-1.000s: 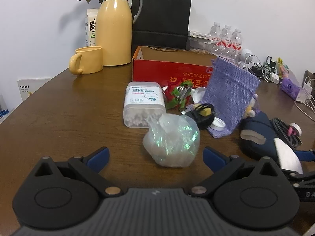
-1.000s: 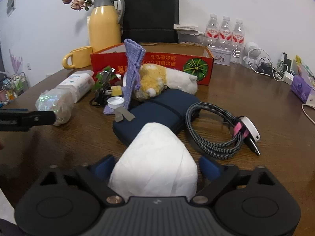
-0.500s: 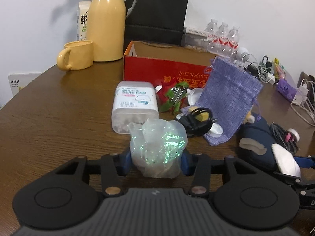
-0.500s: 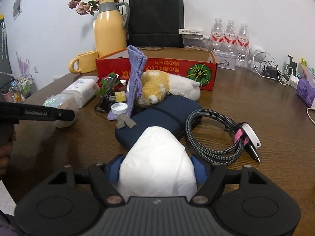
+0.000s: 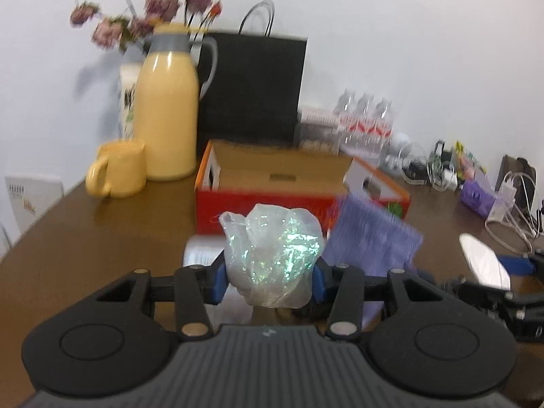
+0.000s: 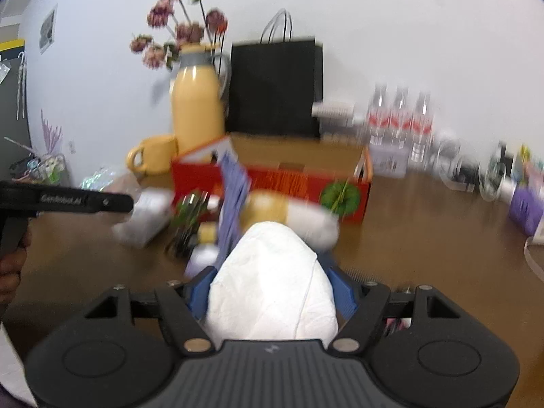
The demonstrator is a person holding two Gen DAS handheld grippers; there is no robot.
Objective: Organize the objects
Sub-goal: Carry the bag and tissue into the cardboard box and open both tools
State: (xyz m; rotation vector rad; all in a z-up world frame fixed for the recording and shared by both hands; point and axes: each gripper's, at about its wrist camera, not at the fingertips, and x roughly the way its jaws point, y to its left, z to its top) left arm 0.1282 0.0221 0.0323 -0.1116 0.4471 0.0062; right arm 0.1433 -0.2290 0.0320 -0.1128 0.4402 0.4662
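My left gripper (image 5: 268, 280) is shut on a crumpled iridescent plastic bag (image 5: 272, 255), held up off the brown table (image 5: 102, 238). My right gripper (image 6: 272, 290) is shut on a white mask-like pad (image 6: 272, 292), also lifted. An open red cardboard box (image 5: 272, 176) lies straight ahead in both views, red cardboard box (image 6: 299, 183). In the right wrist view the left gripper (image 6: 68, 199) shows at the left edge, a hand (image 6: 10, 272) below it. The right gripper's white pad (image 5: 484, 261) shows at the right of the left wrist view.
A purple mesh pouch (image 5: 374, 241), a white plastic container (image 5: 200, 255), a plush toy (image 6: 292, 214) and small clutter lie before the box. A yellow thermos (image 5: 166, 119), yellow mug (image 5: 119, 170), black paper bag (image 5: 251, 88) and water bottles (image 5: 367, 119) stand behind. Cables (image 5: 510, 217) lie right.
The left jaws closed on the iridescent bag, the right jaws tightened on the white pad, and both grippers rose with them; more of the box interior shows now.
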